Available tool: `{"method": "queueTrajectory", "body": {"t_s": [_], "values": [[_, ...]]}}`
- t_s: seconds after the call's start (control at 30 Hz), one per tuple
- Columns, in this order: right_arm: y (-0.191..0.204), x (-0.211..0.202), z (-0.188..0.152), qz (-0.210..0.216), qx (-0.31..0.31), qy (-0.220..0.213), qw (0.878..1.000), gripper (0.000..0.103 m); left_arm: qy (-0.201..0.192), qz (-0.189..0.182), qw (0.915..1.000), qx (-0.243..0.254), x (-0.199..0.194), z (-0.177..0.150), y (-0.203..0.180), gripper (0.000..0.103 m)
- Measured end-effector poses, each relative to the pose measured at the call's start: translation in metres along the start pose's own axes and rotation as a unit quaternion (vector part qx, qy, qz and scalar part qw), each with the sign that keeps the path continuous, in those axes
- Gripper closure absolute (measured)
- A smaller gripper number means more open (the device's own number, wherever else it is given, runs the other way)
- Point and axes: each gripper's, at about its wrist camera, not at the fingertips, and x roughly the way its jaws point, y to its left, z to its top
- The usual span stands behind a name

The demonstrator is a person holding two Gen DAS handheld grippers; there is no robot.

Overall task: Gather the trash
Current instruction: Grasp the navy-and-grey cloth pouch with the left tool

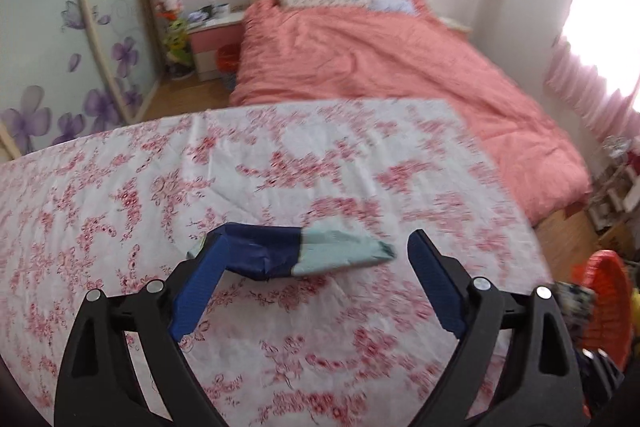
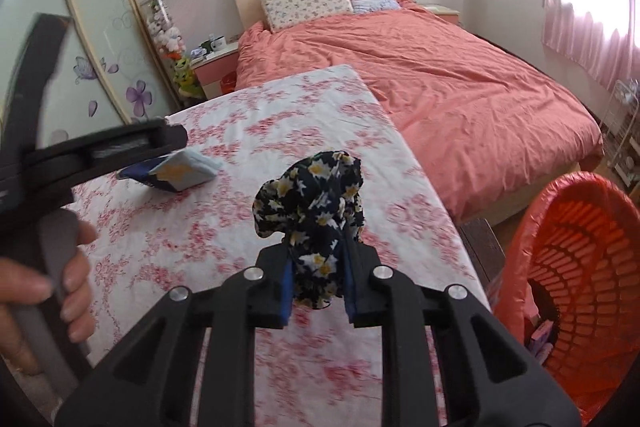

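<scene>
A crumpled navy and pale-blue wrapper [image 1: 296, 253] lies on the floral-clothed table [image 1: 280, 163]. My left gripper [image 1: 316, 247] is open, its blue fingers on either side of the wrapper, the left finger touching its navy end. In the right wrist view the same wrapper [image 2: 180, 173] lies under the left gripper [image 2: 160, 143]. My right gripper [image 2: 318, 267] is shut on a bunched black cloth with yellow-white flowers [image 2: 312, 203], held above the table. An orange basket lined with a red bag [image 2: 580, 267] stands to the right of the table.
A bed with a coral duvet [image 2: 460, 87] lies beyond the table. A pink nightstand [image 2: 216, 63] and a wardrobe with flower-printed doors [image 2: 92, 39] are on the left. A white rack [image 2: 628, 139] stands by the curtained window. The basket also shows at the right edge [image 1: 604, 307].
</scene>
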Motion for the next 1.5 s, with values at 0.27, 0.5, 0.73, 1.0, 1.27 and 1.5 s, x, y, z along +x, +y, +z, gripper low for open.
{"method": "queueTrajectory", "body": {"t_s": [0.27,0.5,0.73,1.0,1.27,1.5], "values": [[-0.002,-0.003,-0.007,0.015,0.0,-0.001,1.0,0.083,0.008,0.037,0.9991,0.019,-0.002,-0.027,0.035,0.013],[0.012,-0.003,-0.012,0.024,-0.013,-0.001,1.0,0.083,0.013,0.044,0.9987,0.022,-0.02,-0.047,0.098,0.013],[0.017,-0.005,-0.015,0.029,-0.012,0.0,1.0,0.083,-0.006,-0.047,0.9985,-0.026,-0.047,-0.051,0.121,0.011],[0.016,-0.005,-0.017,0.023,-0.008,0.004,1.0,0.083,0.012,0.02,0.9973,-0.069,-0.011,-0.027,0.094,0.009],[0.019,-0.001,-0.022,0.026,-0.011,0.01,1.0,0.083,0.039,0.061,0.9939,-0.083,0.015,-0.029,0.087,0.045],[0.02,0.001,-0.023,0.027,-0.011,0.015,0.999,0.083,0.033,0.055,0.9962,-0.06,0.009,-0.039,0.092,0.05]]}}
